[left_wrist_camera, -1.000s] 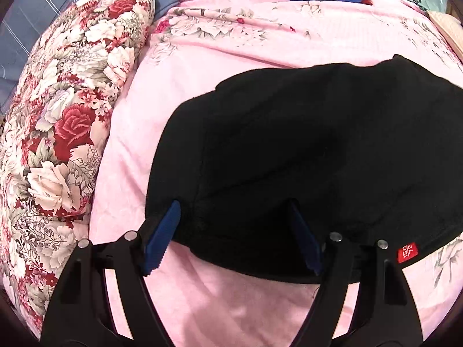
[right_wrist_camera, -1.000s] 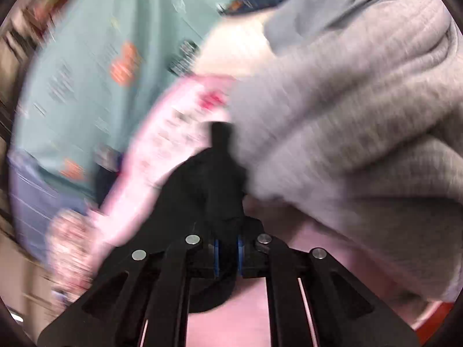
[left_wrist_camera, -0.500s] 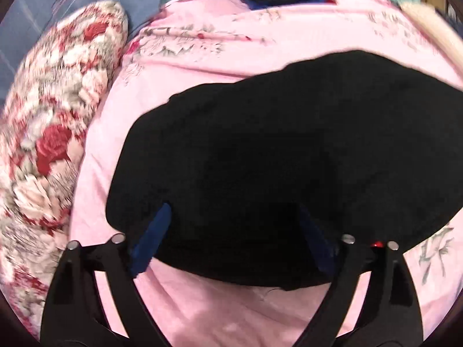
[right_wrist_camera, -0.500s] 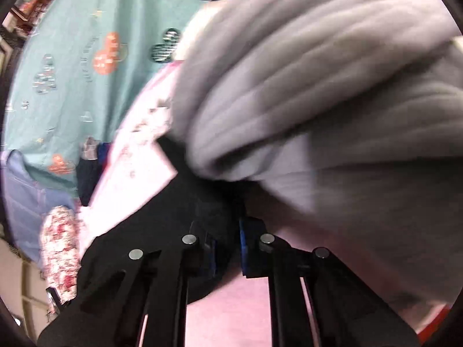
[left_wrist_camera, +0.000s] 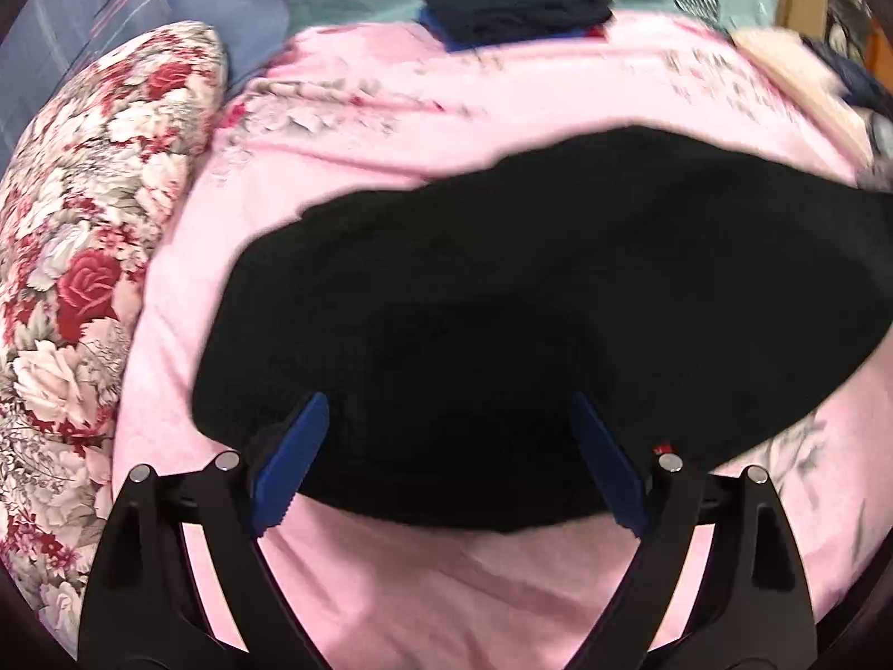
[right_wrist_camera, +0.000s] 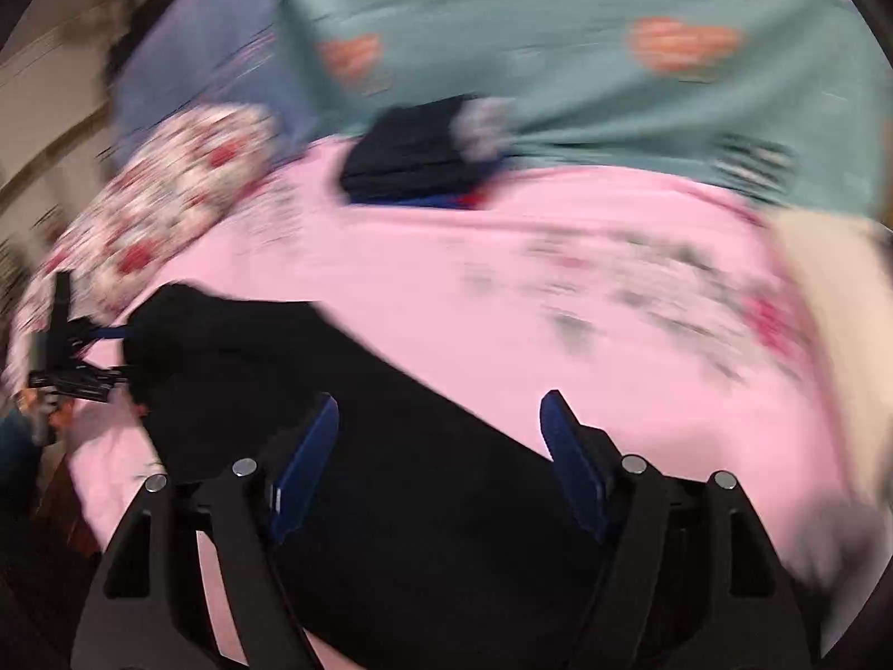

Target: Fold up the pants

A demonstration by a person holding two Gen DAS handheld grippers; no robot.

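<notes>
Black pants [left_wrist_camera: 530, 324] lie folded on the pink bed [left_wrist_camera: 446, 586]. Left hand-held gripper [left_wrist_camera: 446, 463] spread wide over them, gripping nothing. Right hand-held gripper [right_wrist_camera: 438, 458] has just been opening, jaws empty.

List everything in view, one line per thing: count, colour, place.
black pants: one, black, lying flat on the pink sheet, small red tag at the near edge
pink sheet: one, pink with flower print, covering the bed
floral pillow: one, red and cream roses, left of the pants
dark folded clothes: one stack, navy and black, far edge of the sheet
teal blanket: one, teal with orange prints, behind the stack
left hand-held gripper: one, black with blue pads, open over the pants
right hand-held gripper: one, black with blue pads, open, just released
</notes>
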